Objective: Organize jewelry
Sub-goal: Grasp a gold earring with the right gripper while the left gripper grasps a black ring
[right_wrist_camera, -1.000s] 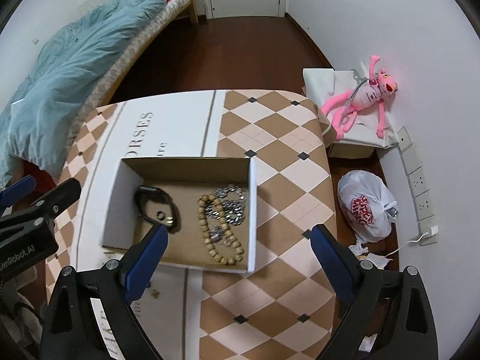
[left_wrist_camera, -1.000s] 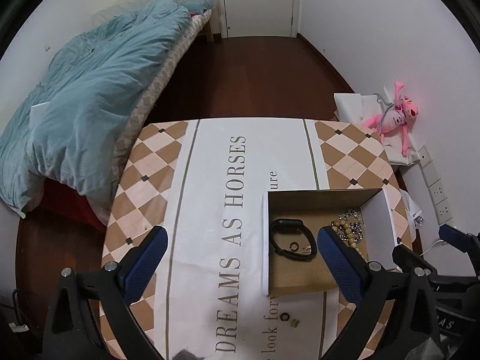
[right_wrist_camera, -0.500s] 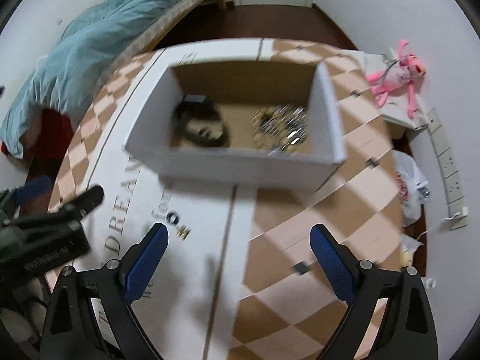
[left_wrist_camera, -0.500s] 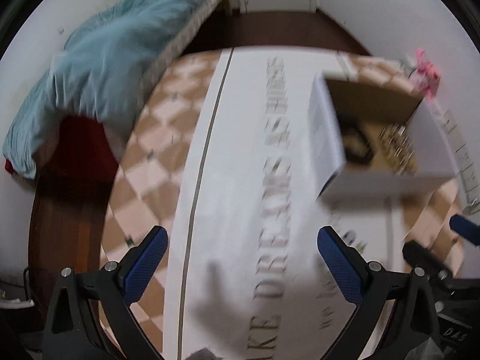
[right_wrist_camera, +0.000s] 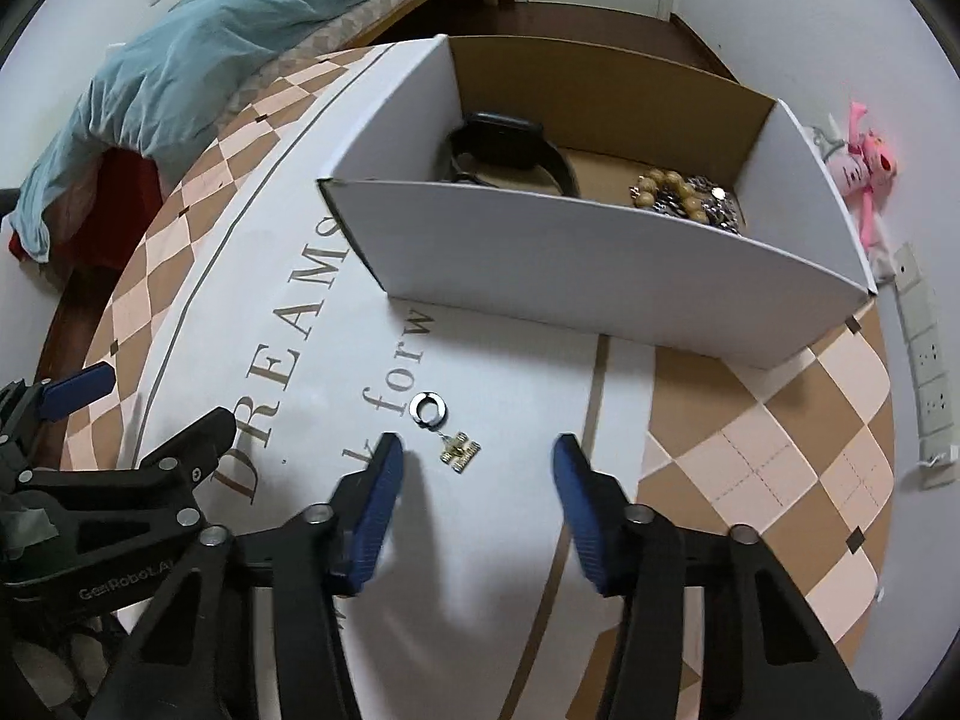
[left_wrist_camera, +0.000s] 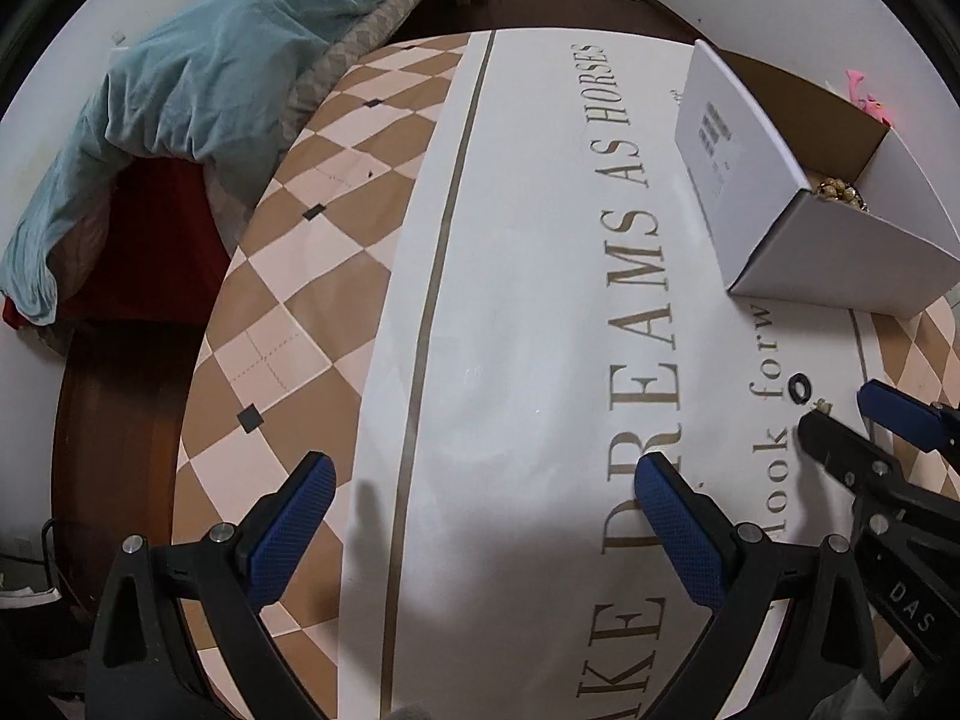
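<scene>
Jewelry is sitting in two spots here: a dark ring [right_wrist_camera: 429, 408] and a little gold charm [right_wrist_camera: 459, 451] are lying loose on the tabletop [right_wrist_camera: 516, 396], touching or nearly touching each other, with the charm at about 5 o'clock from the ring. The rest is sitting inside the white cardboard box [right_wrist_camera: 600, 276] just past them at 12 o'clock: a black watch band [right_wrist_camera: 510, 147] on the left side, wooden beads [right_wrist_camera: 666, 186] and a silvery chain [right_wrist_camera: 717, 204] bunched up on the right.

The right tool [right_wrist_camera: 477, 471] is hanging wide open and empty just above the cloth, with the charm lying between its blue fingertips [right_wrist_camera: 384, 468], closer to the left one. The left tool [left_wrist_camera: 480, 498] is also gaping open with nothing in it, hovering over the big "DREAMS" lettering, well away from the ring at its 3 o'clock.

The tabletop is wearing a cloth with a white printed centre strip and tan-and-pink diamond checks on both sides. Room-wise, a bed [left_wrist_camera: 360, 48] with a rumpled teal duvet [left_wrist_camera: 198, 78] is sitting at 10 o'clock, dark wood floor [right_wrist_camera: 600, 18] is showing beyond the table, and a pink plush toy [right_wrist_camera: 864, 168] is slumping against the white wall at 2 o'clock, above a row of wall sockets [right_wrist_camera: 924, 354].
</scene>
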`<state>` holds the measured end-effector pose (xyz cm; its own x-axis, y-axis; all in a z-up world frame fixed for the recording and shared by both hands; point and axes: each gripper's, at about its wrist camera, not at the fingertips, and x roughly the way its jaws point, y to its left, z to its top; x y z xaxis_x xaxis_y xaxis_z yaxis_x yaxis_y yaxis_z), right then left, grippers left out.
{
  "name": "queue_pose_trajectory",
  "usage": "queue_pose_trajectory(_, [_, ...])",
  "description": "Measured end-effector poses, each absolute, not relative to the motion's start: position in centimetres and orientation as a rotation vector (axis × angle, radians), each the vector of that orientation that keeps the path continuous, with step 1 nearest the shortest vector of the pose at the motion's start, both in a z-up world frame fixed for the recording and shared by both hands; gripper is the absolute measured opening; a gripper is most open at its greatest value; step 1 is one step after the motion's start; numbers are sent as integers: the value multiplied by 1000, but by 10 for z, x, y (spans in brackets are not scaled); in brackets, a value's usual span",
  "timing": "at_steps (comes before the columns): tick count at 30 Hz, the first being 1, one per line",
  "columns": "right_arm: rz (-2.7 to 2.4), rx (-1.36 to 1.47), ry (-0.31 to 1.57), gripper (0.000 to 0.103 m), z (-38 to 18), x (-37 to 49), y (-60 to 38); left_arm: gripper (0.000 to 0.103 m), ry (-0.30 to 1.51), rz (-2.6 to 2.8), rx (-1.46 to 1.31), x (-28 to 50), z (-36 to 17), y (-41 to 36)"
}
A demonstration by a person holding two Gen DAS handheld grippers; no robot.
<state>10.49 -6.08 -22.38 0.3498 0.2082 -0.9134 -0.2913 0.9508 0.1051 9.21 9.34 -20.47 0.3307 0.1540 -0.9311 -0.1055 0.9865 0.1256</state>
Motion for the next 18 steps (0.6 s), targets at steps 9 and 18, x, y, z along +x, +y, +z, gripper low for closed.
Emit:
queue_pose_trajectory(9, [311,-125,1137,9,-221,102,-61,102,1225,145,43,91,-204,89])
queue_pose_trajectory(18, [227,41,1139,9,-211,109,-130,101,1207,20,5,103,-195,43])
